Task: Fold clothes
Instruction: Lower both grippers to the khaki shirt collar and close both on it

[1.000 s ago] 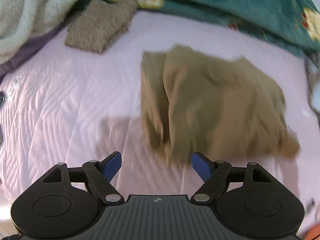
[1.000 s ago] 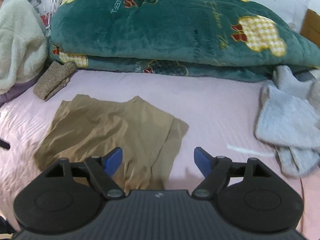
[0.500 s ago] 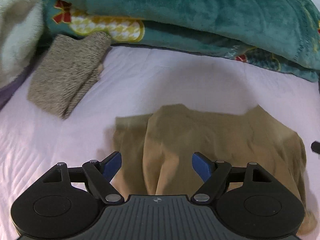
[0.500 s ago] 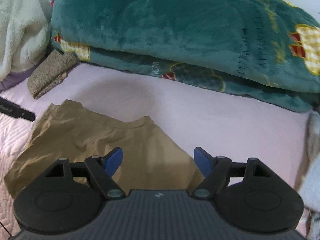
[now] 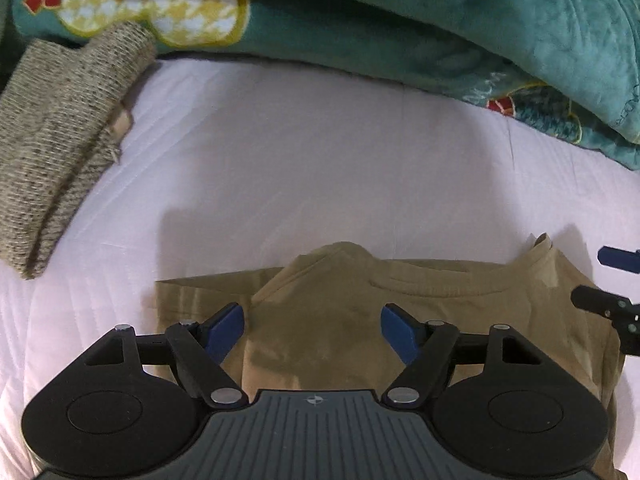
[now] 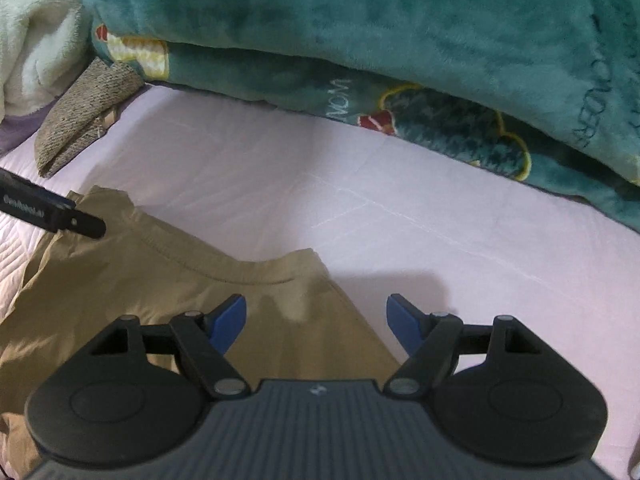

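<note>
Both tools hang spread and empty over the tan shirt [image 5: 400, 320]: left tool [image 5: 312, 330] near its 10 o'clock shoulder, right tool [image 6: 316, 326] near 2 o'clock (collar between). Pinch both shoulder corners evenly, catching every layer.

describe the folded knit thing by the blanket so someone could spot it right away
Start at the big teal blanket piled along the back of the pink bed sheet. At its left end, the folded knit garment lies on the sheet. It is speckled grey-beige and coarse-ribbed, unlike the smooth tan t-shirt in front.
</note>
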